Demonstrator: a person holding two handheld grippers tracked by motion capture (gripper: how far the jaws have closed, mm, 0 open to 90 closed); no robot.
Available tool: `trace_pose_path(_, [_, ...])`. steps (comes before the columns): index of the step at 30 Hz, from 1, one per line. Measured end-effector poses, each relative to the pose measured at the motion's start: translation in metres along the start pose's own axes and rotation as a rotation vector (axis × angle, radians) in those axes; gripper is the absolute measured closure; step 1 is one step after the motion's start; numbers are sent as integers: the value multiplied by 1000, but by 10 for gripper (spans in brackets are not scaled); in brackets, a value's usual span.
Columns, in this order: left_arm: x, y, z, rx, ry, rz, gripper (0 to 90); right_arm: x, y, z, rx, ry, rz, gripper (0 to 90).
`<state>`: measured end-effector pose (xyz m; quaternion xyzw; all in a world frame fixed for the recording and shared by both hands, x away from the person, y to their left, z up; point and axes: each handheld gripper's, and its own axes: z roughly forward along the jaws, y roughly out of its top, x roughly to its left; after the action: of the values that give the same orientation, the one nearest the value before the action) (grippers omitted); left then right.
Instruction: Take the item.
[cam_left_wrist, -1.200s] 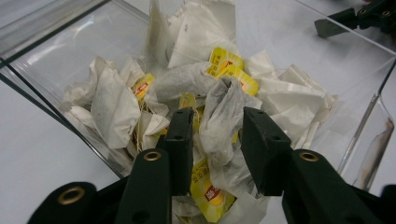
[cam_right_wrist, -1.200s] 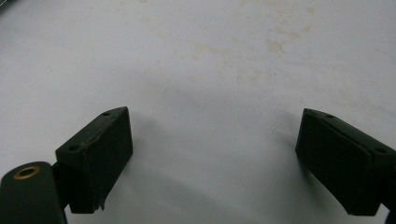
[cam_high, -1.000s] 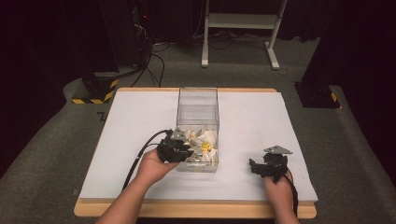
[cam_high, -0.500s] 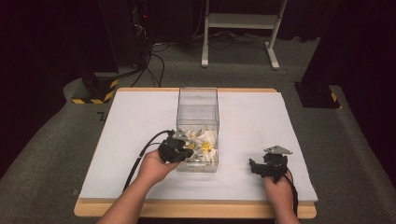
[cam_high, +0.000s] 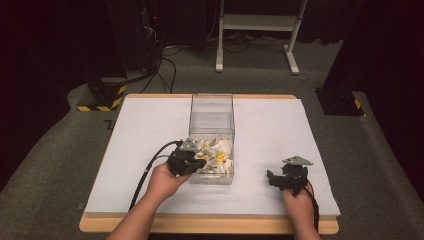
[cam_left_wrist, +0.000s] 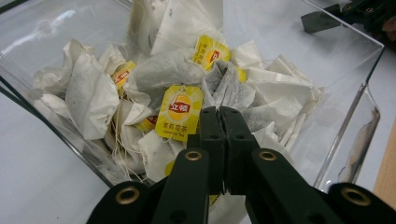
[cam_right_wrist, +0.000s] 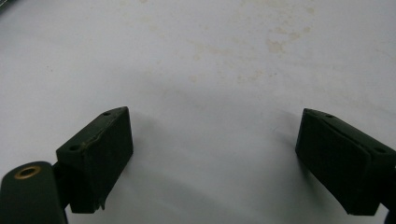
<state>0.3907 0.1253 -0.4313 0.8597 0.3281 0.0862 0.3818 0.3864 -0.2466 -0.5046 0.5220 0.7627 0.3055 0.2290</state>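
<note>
Teabags (cam_high: 214, 152) fill the near end of a clear box (cam_high: 212, 107) at the centre of the high view; the left hand-held gripper (cam_high: 196, 162) reaches in, the right hand-held gripper (cam_high: 272, 177) rests lower right on the tabletop (cam_high: 145, 130). Left gripper view: jaws have just clenched together amid teabags (cam_left_wrist: 163, 74); whether paper is caught is unclear. Right gripper view: jaws released wide over bare tabletop (cam_right_wrist: 210, 70).

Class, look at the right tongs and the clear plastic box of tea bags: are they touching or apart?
Apart. The high view shows the right tongs resting on the white table, with bare tabletop between them and the clear box.
</note>
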Motion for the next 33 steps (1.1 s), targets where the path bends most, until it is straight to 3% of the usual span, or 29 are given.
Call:
trace_pose_path(9, [2, -4, -10, -75, 18, -15, 885, 0, 0, 0, 0, 0, 1, 110])
trace_pose_path(33, [5, -12, -24, -193, 45, -29, 888, 0, 0, 0, 0, -1, 1, 110])
